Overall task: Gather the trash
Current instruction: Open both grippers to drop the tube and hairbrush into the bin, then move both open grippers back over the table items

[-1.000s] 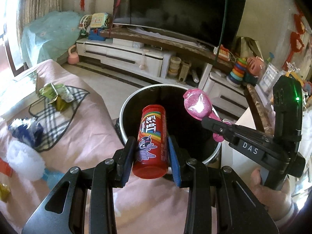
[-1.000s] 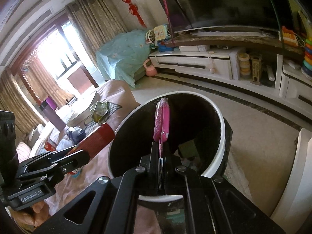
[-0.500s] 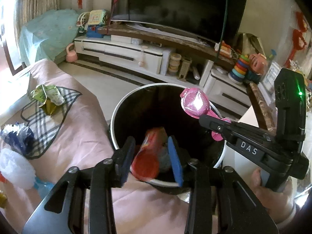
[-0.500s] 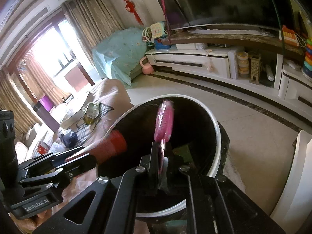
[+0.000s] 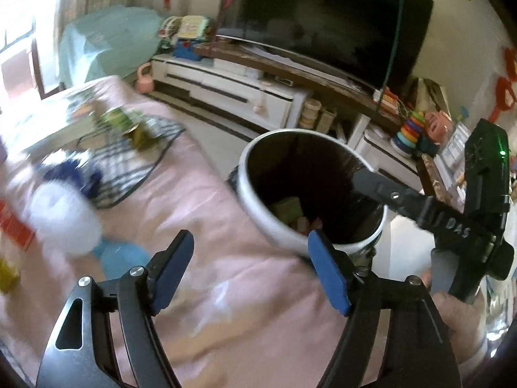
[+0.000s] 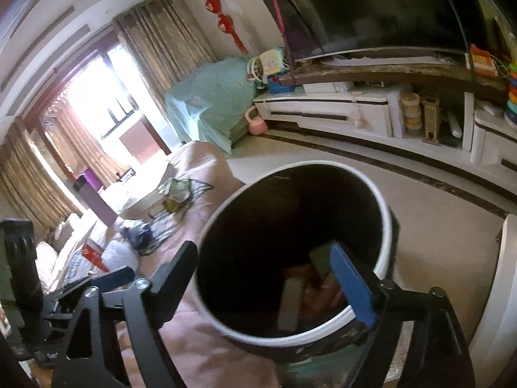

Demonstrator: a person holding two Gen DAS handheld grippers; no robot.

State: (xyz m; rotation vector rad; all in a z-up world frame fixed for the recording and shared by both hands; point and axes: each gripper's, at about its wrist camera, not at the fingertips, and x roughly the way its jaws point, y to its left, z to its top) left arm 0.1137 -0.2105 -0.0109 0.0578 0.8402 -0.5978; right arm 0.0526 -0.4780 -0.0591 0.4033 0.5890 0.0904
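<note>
Daylight floods in from the window (image 6: 97,110), blown out to white. The left wrist view is motion-blurred, worst leftward; fisheye edges curve and darken, seemingly vignetted.

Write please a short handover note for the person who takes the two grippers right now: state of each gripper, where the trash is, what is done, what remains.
Left gripper: open, empty, over the pink blanket beside the bin.
Right gripper: open, empty, at the bin's mouth.
White-rimmed round trash bin with black liner: beside the blanket, already holding several discarded pieces.
Done: both grippers have let go of their loads.
Left: crumpled green wrappers on the checked cloth, a dark blue bag, a white fluffy item, and a red piece at the blanket's edge.
</note>
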